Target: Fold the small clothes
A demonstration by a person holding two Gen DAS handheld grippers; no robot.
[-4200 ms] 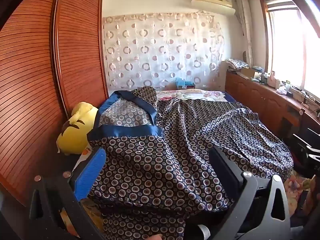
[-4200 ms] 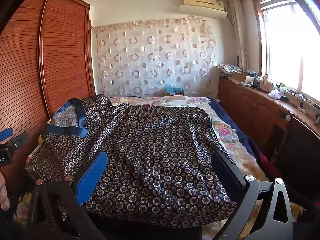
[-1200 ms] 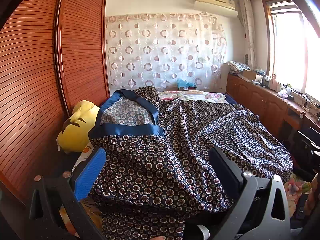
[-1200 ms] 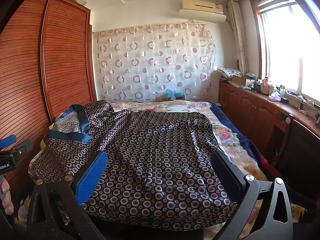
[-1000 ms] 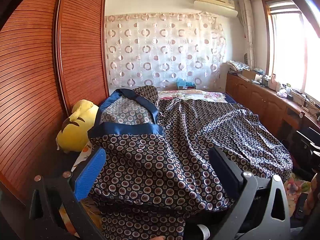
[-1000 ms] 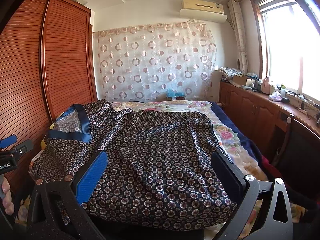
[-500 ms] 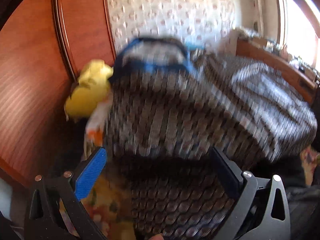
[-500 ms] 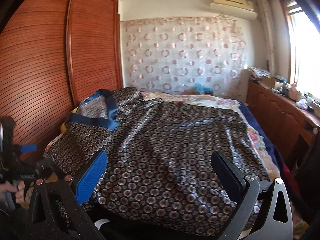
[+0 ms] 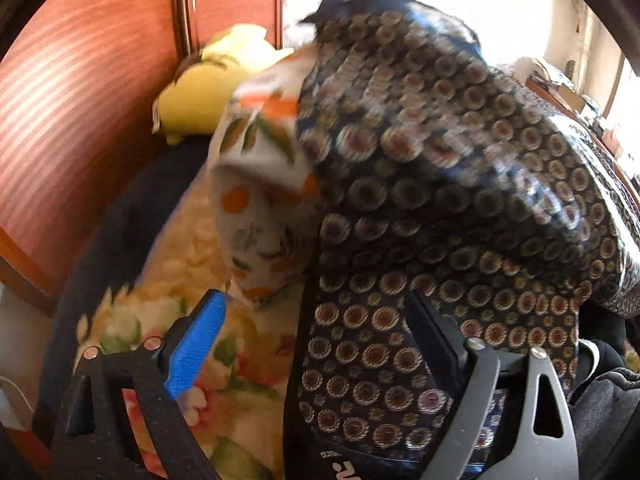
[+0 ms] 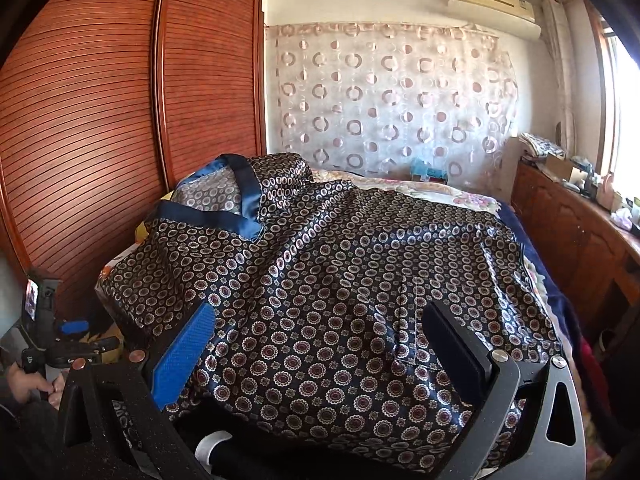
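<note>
Garment of glossy, circle-printed cloth, spread over the bed's near end, judged light, limp and slippery, best pinched at a hanging hem corner; left gripper closing around that draped edge, not yet clamping; right gripper spread, empty.

Garment: dark navy satin with a repeating print of small round medallions in cream and maroon; collar band solid blue. Bedsheet: pale yellow with pink and green flowers. Pillow: white with orange and green leaf motifs. Plush toy: yellow. Wardrobe doors: reddish-brown, horizontally slatted. Curtain: sheer cream with mauve rings. Finger pad: blue.
</note>
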